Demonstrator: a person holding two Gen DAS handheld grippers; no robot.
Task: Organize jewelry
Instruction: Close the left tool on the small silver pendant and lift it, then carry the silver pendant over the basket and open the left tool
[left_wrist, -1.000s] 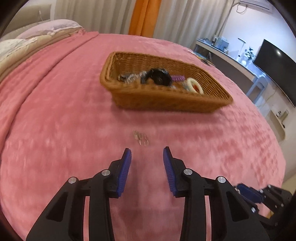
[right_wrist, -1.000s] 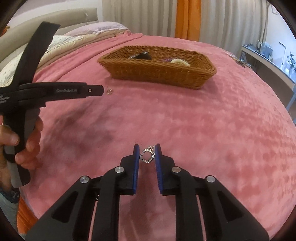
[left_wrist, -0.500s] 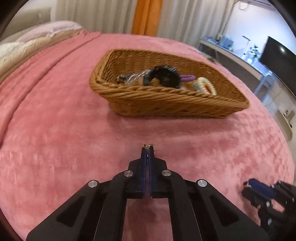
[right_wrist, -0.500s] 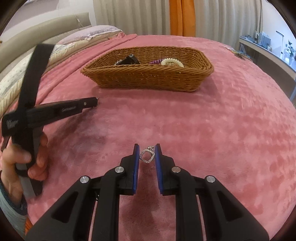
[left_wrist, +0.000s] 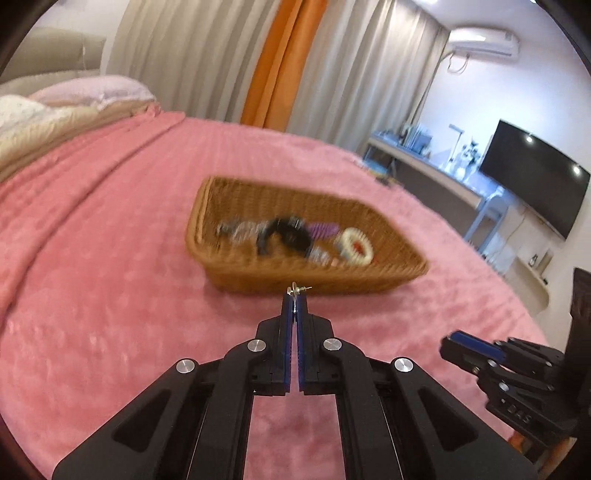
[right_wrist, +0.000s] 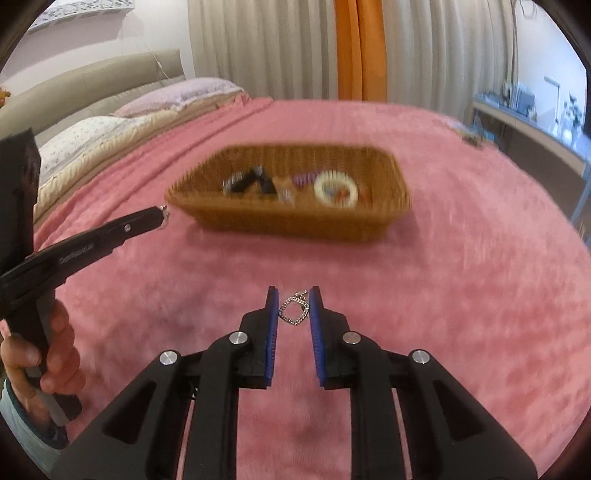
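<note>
My left gripper is shut on a small silver earring and holds it above the pink bedspread, just in front of the wicker basket. It also shows from the side in the right wrist view. My right gripper is shut on a diamond-shaped silver earring, raised over the bedspread, nearer than the basket. The basket holds a black hair tie, a white coil band, a purple coil and other small pieces.
The pink bedspread covers the bed all around. Pillows lie at the far left. A desk and a TV stand beyond the bed's right edge. The right gripper shows at the lower right of the left wrist view.
My left gripper closed on the earring on the bedspread and lifted it. Both grippers have risen, so the basket's inside shows more. My right gripper still holds its earring.
</note>
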